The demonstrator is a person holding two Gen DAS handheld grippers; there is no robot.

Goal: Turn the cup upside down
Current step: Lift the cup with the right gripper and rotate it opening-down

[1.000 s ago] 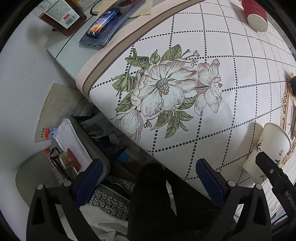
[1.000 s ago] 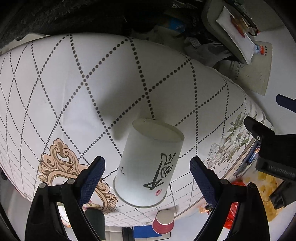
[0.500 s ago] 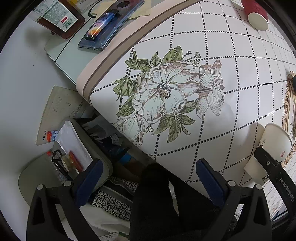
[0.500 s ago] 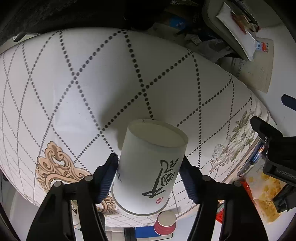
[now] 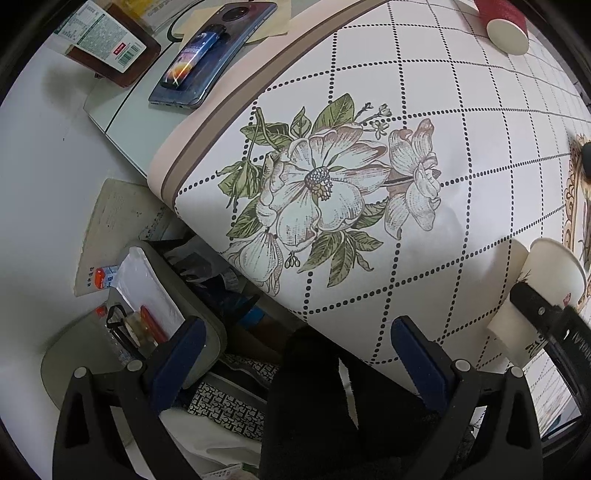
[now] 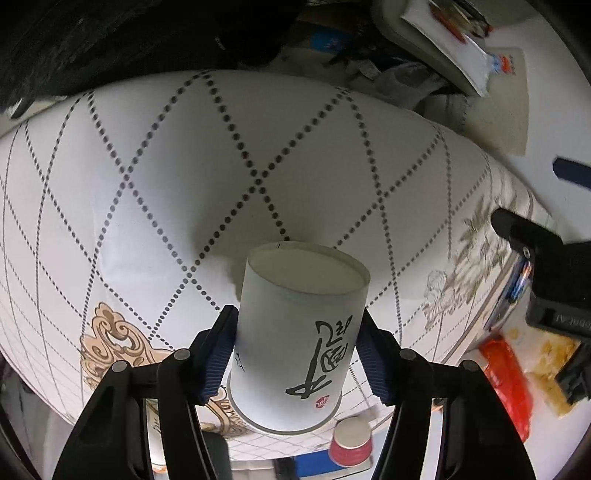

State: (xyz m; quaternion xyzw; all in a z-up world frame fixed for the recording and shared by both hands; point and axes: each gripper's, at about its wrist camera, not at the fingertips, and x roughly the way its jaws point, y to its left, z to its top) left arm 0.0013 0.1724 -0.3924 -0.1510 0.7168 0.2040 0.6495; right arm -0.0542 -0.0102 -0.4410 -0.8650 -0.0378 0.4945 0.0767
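Gripping white paper cup (image 6: 295, 332) on both sides, right gripper (image 6: 297, 354) pinches its wall with blue ribbed pads (image 6: 218, 354). Cup base faces camera, black calligraphy on side, mouth pointing away over diamond-patterned tablecloth (image 6: 166, 177). Left gripper (image 5: 295, 354) spread wide, holding nothing, near floral print (image 5: 325, 192) at table edge. Red paper cup (image 5: 504, 24) stands well apart. Smartphone (image 5: 210, 55) lies beyond cloth border.

A table (image 5: 461, 122) wears a white tablecloth (image 5: 424, 258) with dotted diamond lines and a printed flower (image 5: 325, 195). Beside it, pale floor (image 5: 40, 192) holds a cluttered grey bin (image 5: 207, 332).
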